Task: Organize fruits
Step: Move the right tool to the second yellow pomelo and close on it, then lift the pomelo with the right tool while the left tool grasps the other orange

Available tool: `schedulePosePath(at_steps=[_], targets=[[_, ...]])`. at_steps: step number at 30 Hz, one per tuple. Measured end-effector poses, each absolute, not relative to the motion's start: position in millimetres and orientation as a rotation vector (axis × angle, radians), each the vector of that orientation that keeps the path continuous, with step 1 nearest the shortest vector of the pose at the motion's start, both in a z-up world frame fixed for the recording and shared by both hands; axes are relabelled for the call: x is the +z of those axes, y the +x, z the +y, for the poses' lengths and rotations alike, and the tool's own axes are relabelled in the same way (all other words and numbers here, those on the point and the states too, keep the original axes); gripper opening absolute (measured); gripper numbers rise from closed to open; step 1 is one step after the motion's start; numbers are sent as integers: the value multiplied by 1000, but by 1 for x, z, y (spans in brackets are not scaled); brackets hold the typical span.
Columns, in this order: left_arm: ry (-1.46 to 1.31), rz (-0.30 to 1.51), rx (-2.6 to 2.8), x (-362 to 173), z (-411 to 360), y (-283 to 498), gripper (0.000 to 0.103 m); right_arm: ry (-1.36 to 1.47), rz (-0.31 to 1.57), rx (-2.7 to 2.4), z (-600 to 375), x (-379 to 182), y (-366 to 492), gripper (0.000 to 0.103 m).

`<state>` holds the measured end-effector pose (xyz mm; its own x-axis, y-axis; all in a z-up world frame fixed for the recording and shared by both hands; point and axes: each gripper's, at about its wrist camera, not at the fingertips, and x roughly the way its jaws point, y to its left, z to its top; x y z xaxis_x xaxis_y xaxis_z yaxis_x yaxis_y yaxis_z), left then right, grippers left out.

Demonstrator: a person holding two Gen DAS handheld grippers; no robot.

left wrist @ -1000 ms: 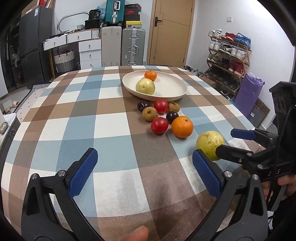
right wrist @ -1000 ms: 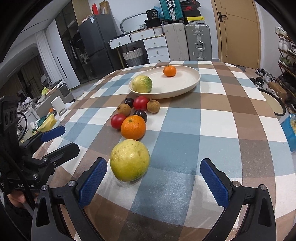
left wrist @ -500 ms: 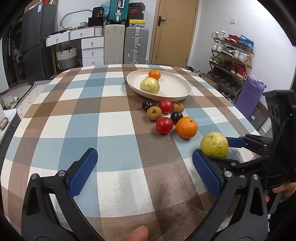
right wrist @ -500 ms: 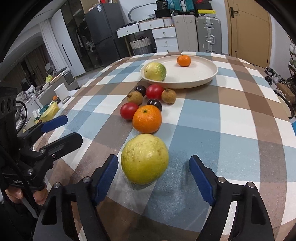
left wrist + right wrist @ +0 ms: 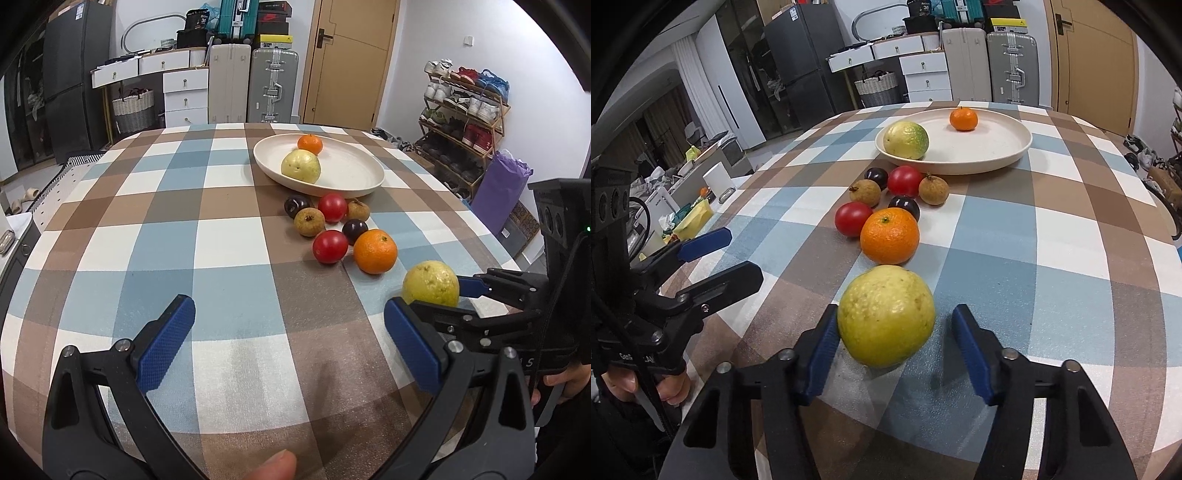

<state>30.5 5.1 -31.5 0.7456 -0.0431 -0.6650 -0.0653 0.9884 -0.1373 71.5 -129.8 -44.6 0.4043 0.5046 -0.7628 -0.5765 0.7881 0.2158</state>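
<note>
A yellow-green guava (image 5: 886,315) lies on the checked tablecloth between the fingers of my right gripper (image 5: 897,347). The left pad touches it; the right pad stands a small gap off, so the gripper is still open. The guava also shows in the left wrist view (image 5: 430,283). My left gripper (image 5: 291,343) is open and empty above the cloth. A cream plate (image 5: 997,151) at the back holds a second guava (image 5: 906,140) and a small mandarin (image 5: 963,119).
Between plate and guava lie an orange (image 5: 889,236), two red tomatoes (image 5: 853,218), two dark plums (image 5: 904,206) and two brown longans (image 5: 865,192). The table edge runs close on the right, with a shoe rack (image 5: 465,110) beyond.
My right gripper has moved forward around the guava and its fingers have narrowed from wide open to nearly touching it. The left gripper has stayed open and roughly still.
</note>
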Motion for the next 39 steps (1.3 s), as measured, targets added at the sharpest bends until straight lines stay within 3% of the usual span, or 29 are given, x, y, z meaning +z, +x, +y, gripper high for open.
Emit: schedulePosePath(at_steps=[3,39], targets=[[-156,732,13,-32,5,31,102,-99,930,699,-126,-44,70,50],[-136,802,-9,-36,-29,78,102,4,826,635,-171,-13,79,50]])
